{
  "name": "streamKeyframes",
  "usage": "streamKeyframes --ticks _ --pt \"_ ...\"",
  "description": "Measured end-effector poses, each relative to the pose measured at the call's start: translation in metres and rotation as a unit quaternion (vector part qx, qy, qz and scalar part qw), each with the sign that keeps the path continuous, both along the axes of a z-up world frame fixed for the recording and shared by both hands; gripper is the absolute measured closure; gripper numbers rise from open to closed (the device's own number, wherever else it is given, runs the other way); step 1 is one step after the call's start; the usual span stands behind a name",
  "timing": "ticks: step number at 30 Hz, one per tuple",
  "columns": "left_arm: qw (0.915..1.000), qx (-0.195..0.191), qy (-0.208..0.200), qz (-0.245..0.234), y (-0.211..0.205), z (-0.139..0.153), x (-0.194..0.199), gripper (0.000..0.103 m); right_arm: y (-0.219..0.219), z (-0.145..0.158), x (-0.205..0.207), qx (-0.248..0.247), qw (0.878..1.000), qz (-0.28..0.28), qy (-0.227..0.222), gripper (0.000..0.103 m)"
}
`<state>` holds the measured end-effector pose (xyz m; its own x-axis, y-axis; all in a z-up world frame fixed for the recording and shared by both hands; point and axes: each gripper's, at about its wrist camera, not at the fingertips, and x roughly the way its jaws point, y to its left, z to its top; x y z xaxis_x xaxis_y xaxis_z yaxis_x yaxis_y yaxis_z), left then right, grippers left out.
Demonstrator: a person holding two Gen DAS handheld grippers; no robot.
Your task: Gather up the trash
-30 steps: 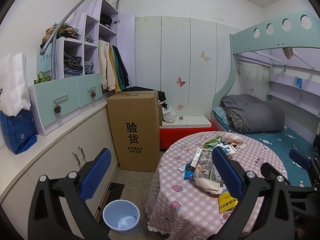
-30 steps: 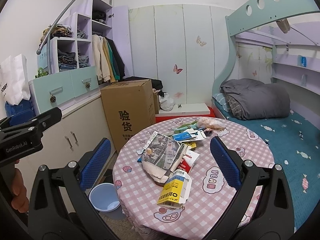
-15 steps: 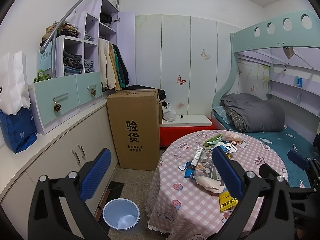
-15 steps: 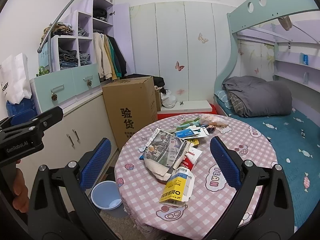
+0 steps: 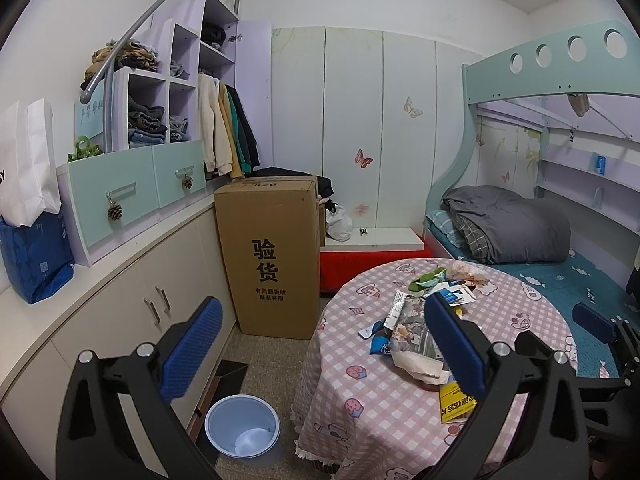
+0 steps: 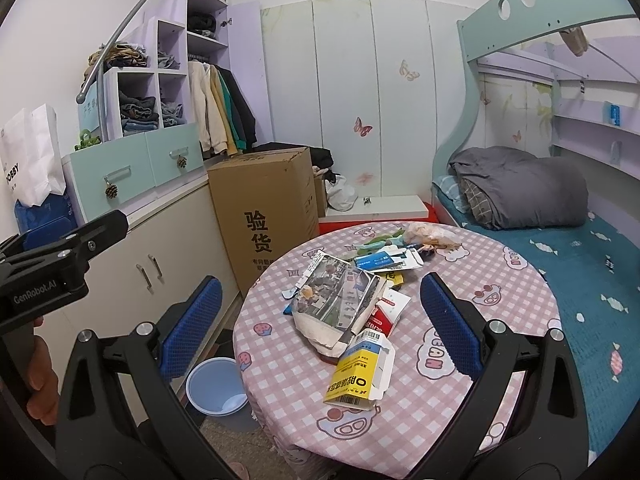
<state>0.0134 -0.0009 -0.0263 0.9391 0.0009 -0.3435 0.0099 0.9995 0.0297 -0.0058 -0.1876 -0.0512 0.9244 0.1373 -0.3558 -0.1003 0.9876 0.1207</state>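
A heap of trash lies on the round pink-checked table [image 6: 460, 312]: a crumpled newspaper [image 6: 336, 300], a yellow carton [image 6: 360, 372], a red-and-white pack [image 6: 384, 312], blue wrappers [image 6: 376, 260] and a clear bag [image 6: 428, 234]. The same newspaper [image 5: 412, 332] and yellow carton [image 5: 454, 402] show in the left wrist view. A blue bin [image 5: 242, 426] stands on the floor left of the table, also the bin [image 6: 214, 386] in the right view. My left gripper [image 5: 320, 344] and right gripper [image 6: 316, 324] are both open and empty, held above and short of the table.
A tall cardboard box [image 5: 272, 256] stands behind the bin beside white cabinets [image 5: 120, 320]. A bunk bed with a grey duvet [image 6: 520, 188] flanks the table on the right. A hand holding the left gripper's handle [image 6: 40, 380] shows at the right view's left edge.
Both views have shifted slightly; the right gripper has edged closer to the table. Both grippers stay open and nothing on the table has moved.
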Motion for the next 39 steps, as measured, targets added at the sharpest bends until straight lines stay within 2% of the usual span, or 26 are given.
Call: streamKeyframes --ticks 21,39 --pt "0.9998 0.001 0.020 0.001 -0.003 0.002 0.004 0.004 -0.002 -0.007 0.003 0.010 1.000 0.003 0.010 0.006" --pt "0.9980 0.014 0.060 -0.010 -0.019 -0.009 0.025 0.004 -0.021 -0.024 0.016 0.037 0.998 -0.004 0.047 0.006"
